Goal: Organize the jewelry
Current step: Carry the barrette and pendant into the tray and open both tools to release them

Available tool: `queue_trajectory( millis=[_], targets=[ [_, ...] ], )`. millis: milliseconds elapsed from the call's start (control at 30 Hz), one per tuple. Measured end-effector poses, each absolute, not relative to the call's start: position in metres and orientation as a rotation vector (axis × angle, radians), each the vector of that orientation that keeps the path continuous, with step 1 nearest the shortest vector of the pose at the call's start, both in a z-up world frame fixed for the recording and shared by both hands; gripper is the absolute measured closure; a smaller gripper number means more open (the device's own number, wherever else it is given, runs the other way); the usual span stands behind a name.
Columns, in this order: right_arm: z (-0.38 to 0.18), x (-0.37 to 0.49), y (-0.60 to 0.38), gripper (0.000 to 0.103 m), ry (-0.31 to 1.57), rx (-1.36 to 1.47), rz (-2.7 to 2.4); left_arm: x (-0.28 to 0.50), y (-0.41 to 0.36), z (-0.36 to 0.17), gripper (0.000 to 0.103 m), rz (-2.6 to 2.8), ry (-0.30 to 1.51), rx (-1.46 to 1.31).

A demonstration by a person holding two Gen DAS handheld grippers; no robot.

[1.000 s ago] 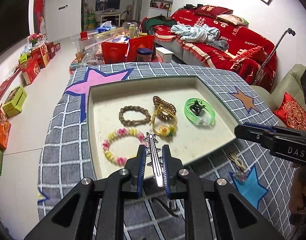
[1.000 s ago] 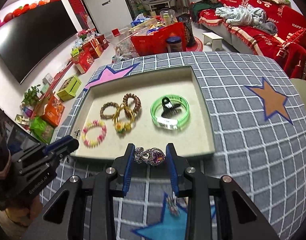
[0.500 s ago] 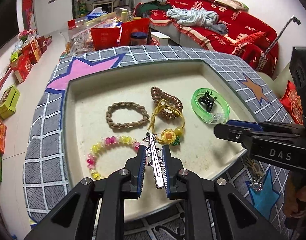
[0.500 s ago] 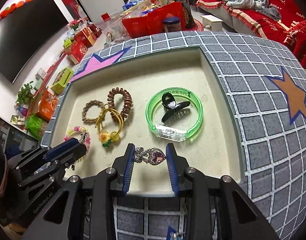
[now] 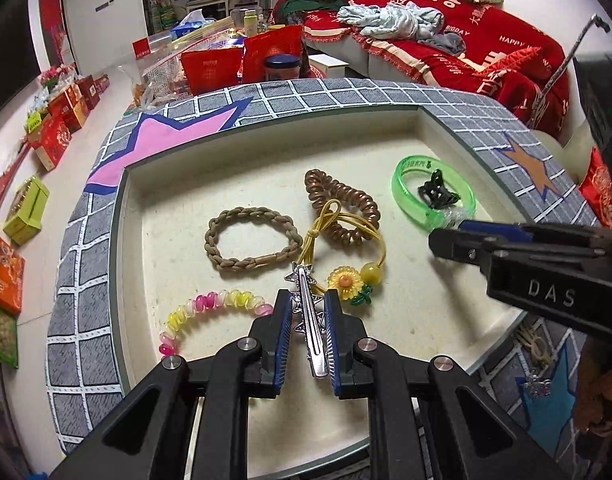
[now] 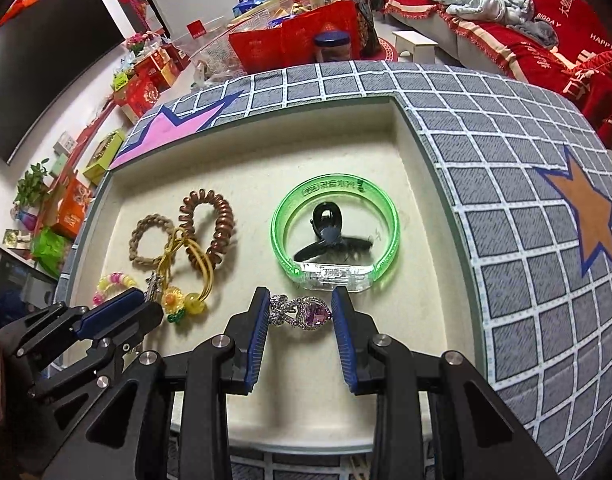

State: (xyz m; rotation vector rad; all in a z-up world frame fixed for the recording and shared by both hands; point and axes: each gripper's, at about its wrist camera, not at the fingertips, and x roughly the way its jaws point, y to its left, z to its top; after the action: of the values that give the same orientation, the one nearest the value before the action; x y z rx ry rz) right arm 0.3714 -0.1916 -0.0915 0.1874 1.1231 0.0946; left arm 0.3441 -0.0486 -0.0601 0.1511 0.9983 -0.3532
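1. Jewelry is split between what lies in the cream tray (image 5: 122, 240) on the counter and two pieces held above it. The left claw (image 5: 309, 312) is clamped on a silver star hair clip (image 5: 306, 304); the right claw (image 6: 300, 314) is clamped on a purple heart brooch (image 6: 306, 314).

2. The clip's long axis runs straight along the left claw's fingers, its star tip pointing toward the tray's far edge. It hangs over the near-left part of the tray, between the pastel spiral band (image 5: 210, 312) and the sunflower hair tie (image 5: 346, 280).

3. The brooch lies crosswise between the right claw's fingers, over the tray's near edge — just on the near side of the green bangle (image 6: 334, 232), which rings a black claw clip (image 6: 330, 236).

4. The relation that matters, as I judge it: bare tray floor lies directly beneath both pieces, so each needs only a short drop, not a reach. The left piece is the tighter fit.

5. Risk — the clip's tip overlaps the yellow cord in the left view, so it could land tangled with the tie.

6. Whether either piece touches the tray floor I cannot tell.
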Motion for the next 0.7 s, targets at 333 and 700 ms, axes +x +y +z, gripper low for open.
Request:
queue_trajectory(
  millis=[333, 700],
  targets=[
    [-0.089, 0.367, -0.187, 0.056, 1.117, 0.151, 0.093, 0.341, -0.054, -0.063, 0.069, -0.329, 0.983, 0.207],
    [-0.072, 0.359, -0.198, 0.035, 1.069, 0.259, 0.122, 0.338, -0.052, -0.059, 0.069, -0.320, 0.972, 0.187]
  ],
)
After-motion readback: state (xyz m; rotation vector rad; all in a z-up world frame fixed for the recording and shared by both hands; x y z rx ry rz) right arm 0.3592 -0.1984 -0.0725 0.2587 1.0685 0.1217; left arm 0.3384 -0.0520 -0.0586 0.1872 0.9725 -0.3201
